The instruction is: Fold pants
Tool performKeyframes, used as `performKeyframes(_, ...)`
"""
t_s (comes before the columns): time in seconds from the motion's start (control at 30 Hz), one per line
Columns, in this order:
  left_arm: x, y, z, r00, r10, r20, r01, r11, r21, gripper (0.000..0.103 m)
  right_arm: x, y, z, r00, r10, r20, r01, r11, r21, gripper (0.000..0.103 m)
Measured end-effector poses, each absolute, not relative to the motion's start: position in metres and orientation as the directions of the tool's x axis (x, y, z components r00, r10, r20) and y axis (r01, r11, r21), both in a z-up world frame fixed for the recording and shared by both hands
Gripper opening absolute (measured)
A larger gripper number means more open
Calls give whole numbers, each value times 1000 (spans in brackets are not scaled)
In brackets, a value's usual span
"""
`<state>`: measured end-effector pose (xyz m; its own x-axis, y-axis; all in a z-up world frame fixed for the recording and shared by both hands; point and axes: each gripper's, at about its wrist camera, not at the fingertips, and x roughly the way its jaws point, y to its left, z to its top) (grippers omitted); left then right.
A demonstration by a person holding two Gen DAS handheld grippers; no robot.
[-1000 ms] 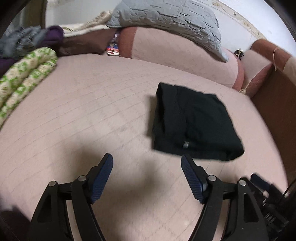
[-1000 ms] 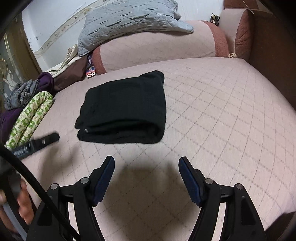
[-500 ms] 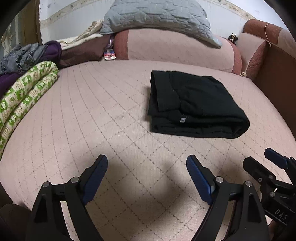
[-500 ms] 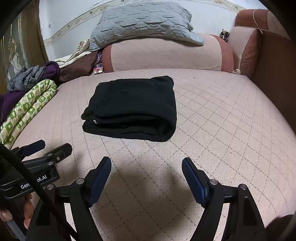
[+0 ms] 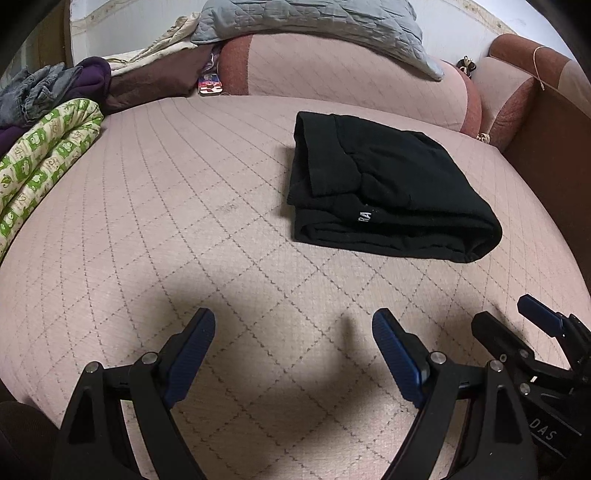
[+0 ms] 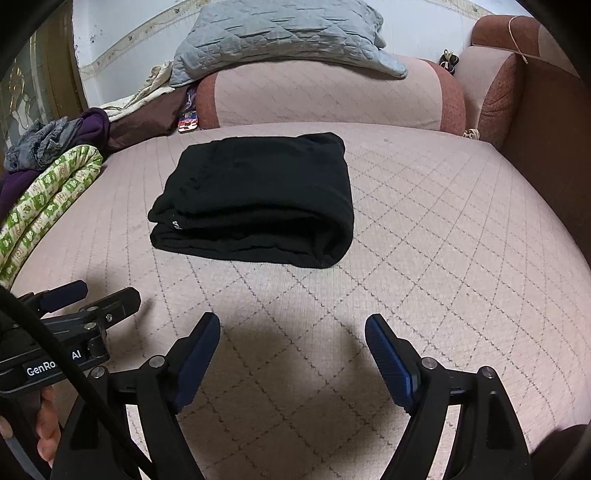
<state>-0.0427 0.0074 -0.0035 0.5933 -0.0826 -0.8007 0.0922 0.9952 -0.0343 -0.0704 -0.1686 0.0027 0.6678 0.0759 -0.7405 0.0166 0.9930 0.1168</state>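
The black pants (image 5: 384, 188) lie folded in a thick rectangle on the pink quilted bed (image 5: 184, 221), with a small white label on the near edge. They also show in the right wrist view (image 6: 258, 203). My left gripper (image 5: 293, 332) is open and empty, held above the bed well short of the pants. My right gripper (image 6: 291, 334) is open and empty too, near the bed's front edge. Each gripper appears at the edge of the other's view: the right gripper (image 5: 532, 332) and the left gripper (image 6: 85, 302).
A green-and-white patterned blanket (image 5: 40, 158) and a pile of purple and grey clothes (image 5: 55, 85) lie at the left. A pink bolster (image 5: 351, 74) with a grey quilted pillow (image 5: 314, 18) runs along the back. A brown bed frame (image 6: 546, 122) rises at the right.
Both grippers have drawn back from the folded pants and lowered towards the front of the bed. The pants have stayed put. Both grippers stay open.
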Motion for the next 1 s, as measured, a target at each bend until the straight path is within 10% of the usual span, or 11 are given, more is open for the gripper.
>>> performKeyframes(1.0, -40, 7, -11, 558, -100, -824, 111, 993, -45, 86, -68, -167, -5, 648, 60, -759, 30, 994, 105, 86)
